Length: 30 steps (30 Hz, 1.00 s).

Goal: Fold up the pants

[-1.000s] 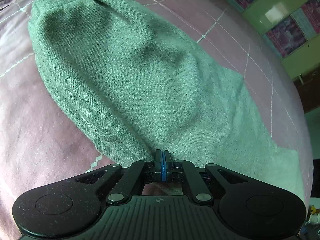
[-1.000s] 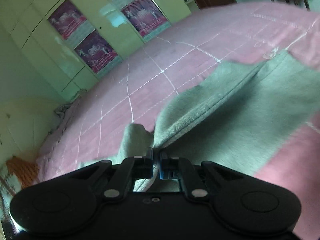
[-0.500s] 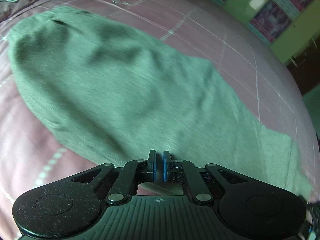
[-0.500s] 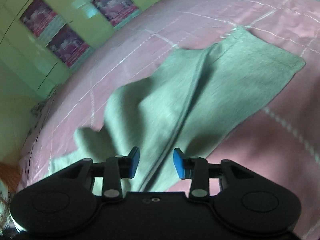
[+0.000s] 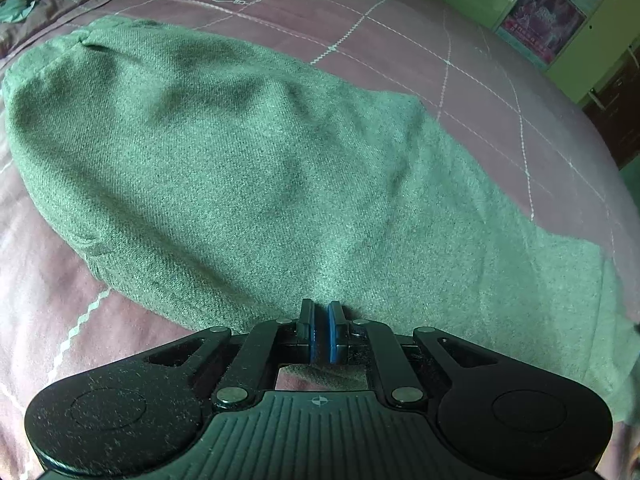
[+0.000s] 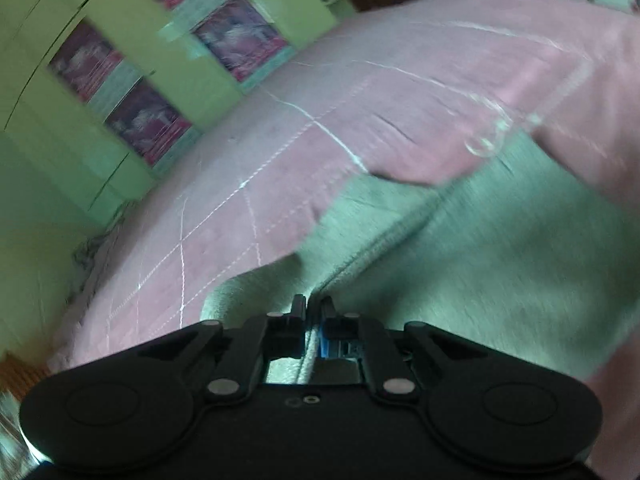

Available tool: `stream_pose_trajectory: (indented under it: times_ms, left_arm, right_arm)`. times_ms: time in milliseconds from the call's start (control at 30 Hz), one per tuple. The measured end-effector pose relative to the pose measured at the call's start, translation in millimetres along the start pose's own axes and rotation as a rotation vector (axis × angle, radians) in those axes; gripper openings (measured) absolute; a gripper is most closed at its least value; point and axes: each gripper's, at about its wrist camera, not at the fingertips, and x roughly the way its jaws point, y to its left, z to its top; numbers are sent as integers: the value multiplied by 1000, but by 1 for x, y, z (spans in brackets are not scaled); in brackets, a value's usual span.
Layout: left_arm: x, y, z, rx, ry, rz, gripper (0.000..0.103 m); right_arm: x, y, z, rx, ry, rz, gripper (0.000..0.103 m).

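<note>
The pink bedspread (image 5: 400, 40) is the biggest thing going on here, a quilted cover with white stitched grid lines that fills most of both views. In the left wrist view it wraps round the top, the right side and the lower left corner; in the right wrist view (image 6: 320, 100) it runs across the middle and upper right, all a bit smeared by motion blur.

Behind it there's a yellow-green wardrobe (image 6: 132, 40) with reddish picture panels on the doors, taking the upper left of the right wrist view and peeking into the top right corner of the left one (image 5: 560, 12).

The green pants (image 5: 240, 168) lie on the bedspread, a wide textured slab going from the upper left down to the lower right of the left wrist frame, with soft dents across the middle. In the right wrist view (image 6: 500, 260) they sit in the lower right, with a seam ridge running diagonally from centre right down toward the fingers.

The left gripper (image 5: 322, 330) sits bottom centre, its blue pads (image 5: 314, 336) nearly pressed together with just a sliver between them and no cloth in that sliver, its tips over the near edge of the pants.

The right gripper (image 6: 314, 312), also bottom centre, has just been closing, and now it's pinching the seam edge of the pants, with pale fabric running down between the fingers.
</note>
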Motion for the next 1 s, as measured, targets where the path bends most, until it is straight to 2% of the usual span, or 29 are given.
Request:
stream_pose_trajectory:
  times_ms: [33,100,133,167,200,233,267,367,433,533,633,700,800,933,1000]
  left_arm:
    - [0,0,0,0,0,2,7]
    - [1,0,0,-3,0,1,7]
    - [3,0,0,-4,0,0,7]
    - [3,0,0,-5,1,-1,7]
    - [3,0,0,-7,2,-1,7]
    - [3,0,0,-8,3,-2,7]
    - [4,1,0,-7,3,-4,7]
    - [3,2,-1,0,1,-9,7]
    - [3,3,-1,3,-1,-13,7]
    - [3,3,-3,9,-6,-12,7]
    - [3,1,-3,23,-8,-8,7]
    - [3,1,-3,25,-5,-6,7]
    - [2,0,-2,21,-4,-3,7]
    - [2,0,-4,26,-10,1,7]
    - [3,-1,-4,28,-11,5,7]
  right_arm:
    - [6,0,4,8,3,-4,25]
    - [17,-3,15,54,3,-8,26]
    - [19,-3,20,59,-1,-24,24]
    - [22,-1,24,58,-8,-37,12]
    - [23,2,26,50,-11,-49,6]
    - [24,7,31,26,-8,-64,6]
    - [17,11,33,4,-23,-68,6]
    - [-31,31,36,-120,-164,-30,6]
    - [-58,28,25,-166,-194,-34,5]
    - [-74,-3,-3,-161,-144,-127,5]
    - [-68,-48,-40,-85,-27,-239,5]
    - [-70,-64,-54,-9,-19,-234,5]
    - [-72,-63,-49,22,-27,-211,17]
    - [-76,-80,-29,123,-47,-201,18]
    - [-77,-87,-28,155,-26,-182,11]
